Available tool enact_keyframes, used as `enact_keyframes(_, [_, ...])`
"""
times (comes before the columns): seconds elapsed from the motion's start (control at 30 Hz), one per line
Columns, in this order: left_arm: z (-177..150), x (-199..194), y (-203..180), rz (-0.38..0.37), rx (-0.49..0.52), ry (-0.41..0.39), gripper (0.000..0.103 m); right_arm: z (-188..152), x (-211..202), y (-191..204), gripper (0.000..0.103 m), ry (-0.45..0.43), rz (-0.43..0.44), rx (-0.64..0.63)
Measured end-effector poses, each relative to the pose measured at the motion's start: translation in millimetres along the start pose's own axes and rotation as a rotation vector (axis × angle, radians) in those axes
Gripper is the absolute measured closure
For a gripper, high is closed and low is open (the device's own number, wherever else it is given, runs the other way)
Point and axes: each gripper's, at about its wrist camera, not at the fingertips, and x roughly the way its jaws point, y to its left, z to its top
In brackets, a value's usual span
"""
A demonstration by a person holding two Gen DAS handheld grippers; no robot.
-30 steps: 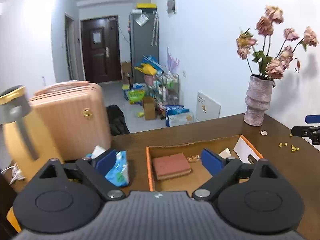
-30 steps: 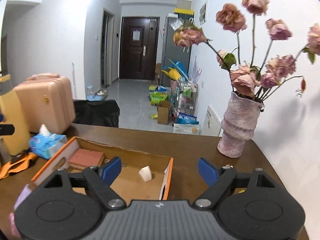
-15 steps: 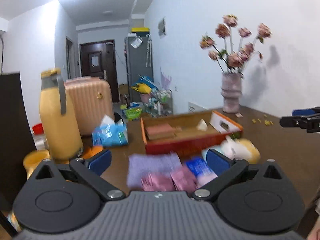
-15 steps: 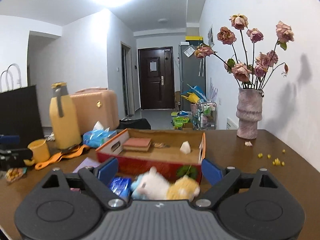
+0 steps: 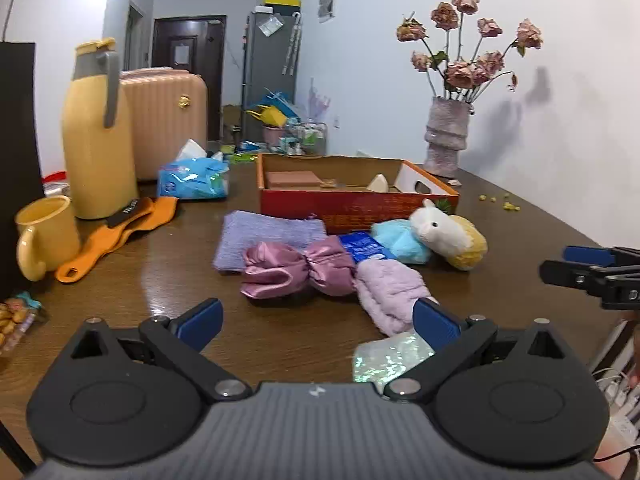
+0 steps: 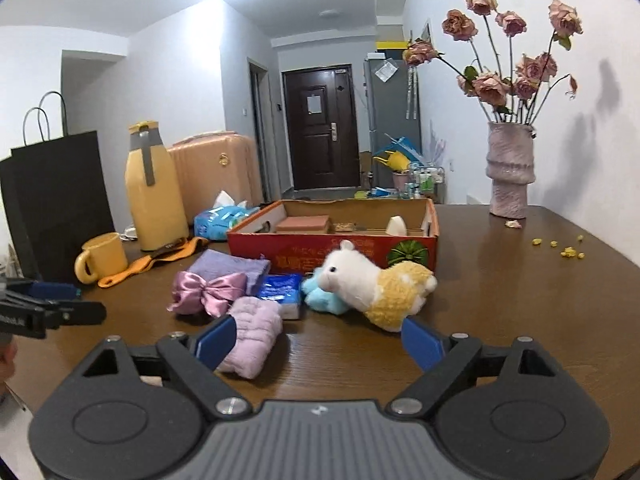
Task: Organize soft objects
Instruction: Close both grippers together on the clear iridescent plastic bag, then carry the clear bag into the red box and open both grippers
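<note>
Both the left gripper and the right gripper hover with jaws apart and nothing between them, over the desk. The plush alpaca, satin bow and lilac rolled towel lie before the cardboard box.

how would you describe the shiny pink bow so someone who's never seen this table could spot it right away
Start at the red cardboard box in the middle of the brown table; a cluster of soft things lies in front of it. The pink satin bow is at the cluster's left end, overlapping the lilac knitted cloth. It alone is glossy and pinched at the middle; its neighbours are fuzzy or flat.
</note>
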Motion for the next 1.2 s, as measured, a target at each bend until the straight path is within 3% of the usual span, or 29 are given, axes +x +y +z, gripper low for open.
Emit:
enact_keyframes(0.17, [-10, 12, 6, -0.167, -0.049, 0.082, 0.005, -7, 20, 15, 0.037, 0.072, 0.117, 0.02])
enact_keyframes(0.27, [-16, 23, 15, -0.211, -0.121, 0.119, 0.031, -10, 33, 24, 0.043, 0.112, 0.222, 0.083])
enact_keyframes(0.33, [-19, 34, 21, -0.222, -0.168, 0.164, 0.055, -11, 44, 31, 0.05, 0.141, 0.28, 0.128])
enact_keyframes(0.47, [-26, 47, 26, -0.265, -0.222, 0.201, 0.061, -16, 69, 50, 0.057, 0.196, 0.303, 0.138])
enact_keyframes(0.5, [-28, 48, 27, -0.275, -0.232, 0.204, 0.063, -18, 75, 53, 0.063, 0.214, 0.3, 0.139])
enact_keyframes(0.57, [-30, 51, 29, -0.286, -0.255, 0.213, 0.076, -23, 84, 55, 0.076, 0.252, 0.311, 0.159])
enact_keyframes(0.6, [-31, 53, 30, -0.3, -0.265, 0.22, 0.09, -26, 89, 55, 0.084, 0.276, 0.32, 0.174])
enact_keyframes(0.63, [-32, 53, 31, -0.315, -0.279, 0.22, 0.093, -27, 91, 53, 0.087, 0.29, 0.336, 0.193])
enact_keyframes(0.8, [-29, 52, 28, -0.321, -0.281, 0.207, 0.096, -31, 93, 50, 0.097, 0.311, 0.375, 0.249])
enact_keyframes(0.97, [-21, 44, 21, -0.336, -0.263, 0.172, 0.099, -27, 85, 50, 0.099, 0.283, 0.376, 0.253])
enact_keyframes(1.07, [1, 39, 15, -0.363, -0.238, 0.114, 0.099, -11, 75, 46, 0.1, 0.224, 0.375, 0.244])
enact_keyframes(1.2, [54, 50, 2, -0.405, -0.154, 0.02, 0.099, 32, 72, 32, 0.1, 0.101, 0.355, 0.199])
